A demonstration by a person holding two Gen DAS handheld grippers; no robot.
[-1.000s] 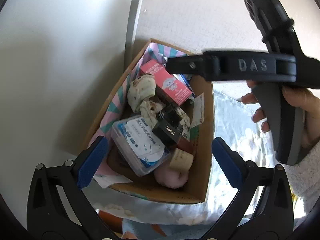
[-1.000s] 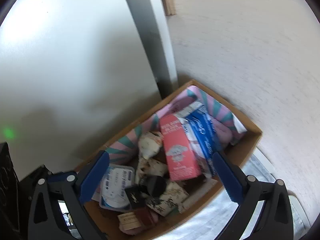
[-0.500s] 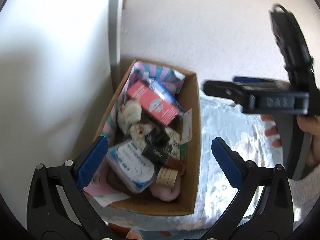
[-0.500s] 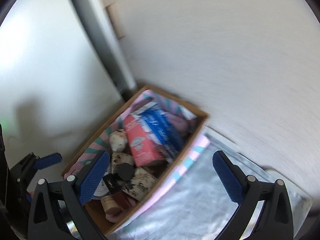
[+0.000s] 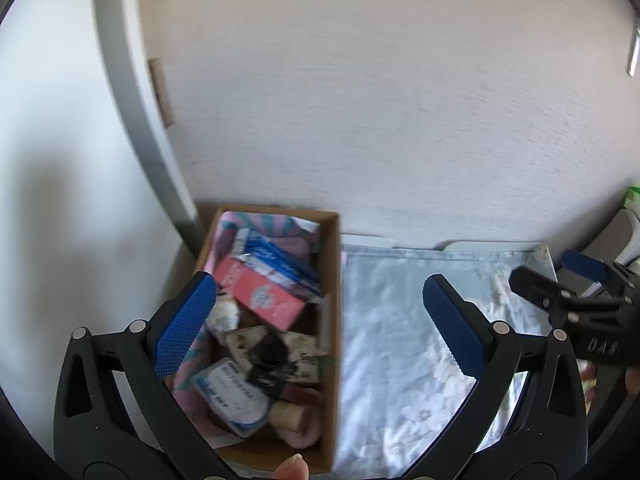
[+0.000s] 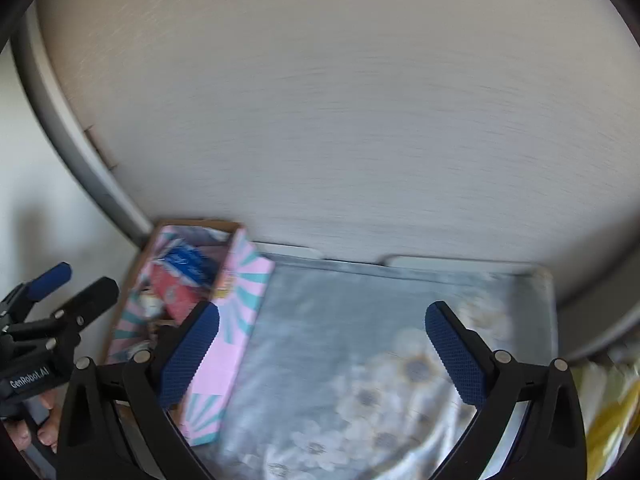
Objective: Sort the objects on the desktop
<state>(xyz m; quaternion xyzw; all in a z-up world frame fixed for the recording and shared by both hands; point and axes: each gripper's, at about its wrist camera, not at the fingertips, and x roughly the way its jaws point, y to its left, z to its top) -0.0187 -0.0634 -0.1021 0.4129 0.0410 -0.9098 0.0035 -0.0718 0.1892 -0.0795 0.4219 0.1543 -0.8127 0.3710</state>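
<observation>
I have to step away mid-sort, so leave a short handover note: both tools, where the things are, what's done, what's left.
Left tool: open, empty, over the cardboard box.
Right tool: open, empty, over the floral cloth.
The box stands against the wall and holds the pink carton, blue packet, clear plastic case and other small items.
Done: nothing visible on the cloth.
Left: any further sorting; neither tool holds anything.
</observation>
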